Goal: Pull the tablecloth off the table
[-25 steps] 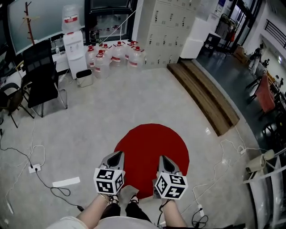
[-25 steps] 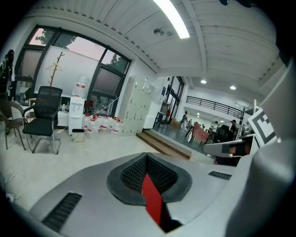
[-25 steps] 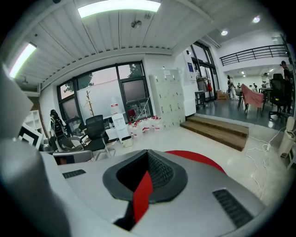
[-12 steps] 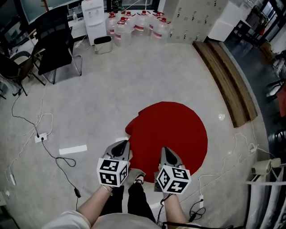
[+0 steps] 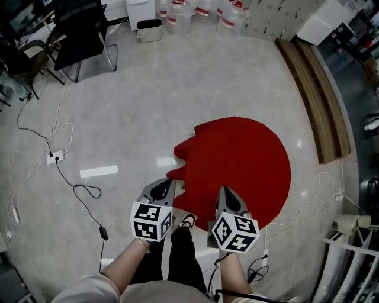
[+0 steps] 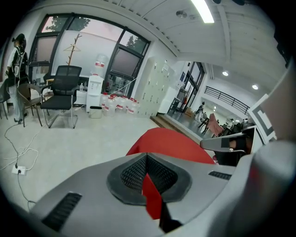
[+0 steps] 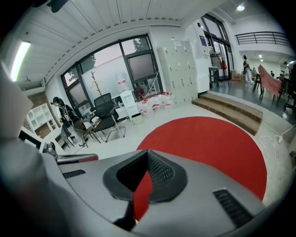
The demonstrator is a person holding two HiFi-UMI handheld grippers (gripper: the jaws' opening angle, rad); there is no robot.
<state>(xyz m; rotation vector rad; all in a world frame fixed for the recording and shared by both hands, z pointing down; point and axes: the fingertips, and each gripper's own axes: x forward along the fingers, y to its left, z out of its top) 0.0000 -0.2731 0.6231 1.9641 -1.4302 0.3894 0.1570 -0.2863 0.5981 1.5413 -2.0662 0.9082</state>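
Observation:
The red round tablecloth [image 5: 243, 160] lies spread on the floor in front of me, its left edge crumpled into folds. No table shows in any view. My left gripper [image 5: 163, 188] is shut on the cloth's near left edge; in the left gripper view a red strip of cloth [image 6: 152, 196] is pinched between the black pads of the left gripper [image 6: 147, 173]. My right gripper [image 5: 228, 198] is shut on the near edge further right; the right gripper view shows red cloth [image 7: 141, 196] clamped in the right gripper [image 7: 147, 178] and the rest of the tablecloth [image 7: 208, 139] flat beyond.
My legs and a sandalled foot [image 5: 188, 222] stand between the grippers. Cables and a power strip [image 5: 54, 157] trail on the left floor near a white strip [image 5: 99, 172]. Office chairs [image 5: 83, 29] and water bottles [image 5: 195, 12] stand at the back, a wooden step [image 5: 317, 89] on the right.
Both grippers have sunk toward the floor with the cloth's edge in them. The cloth's left edge has bunched into folds. The head view has tilted further down.

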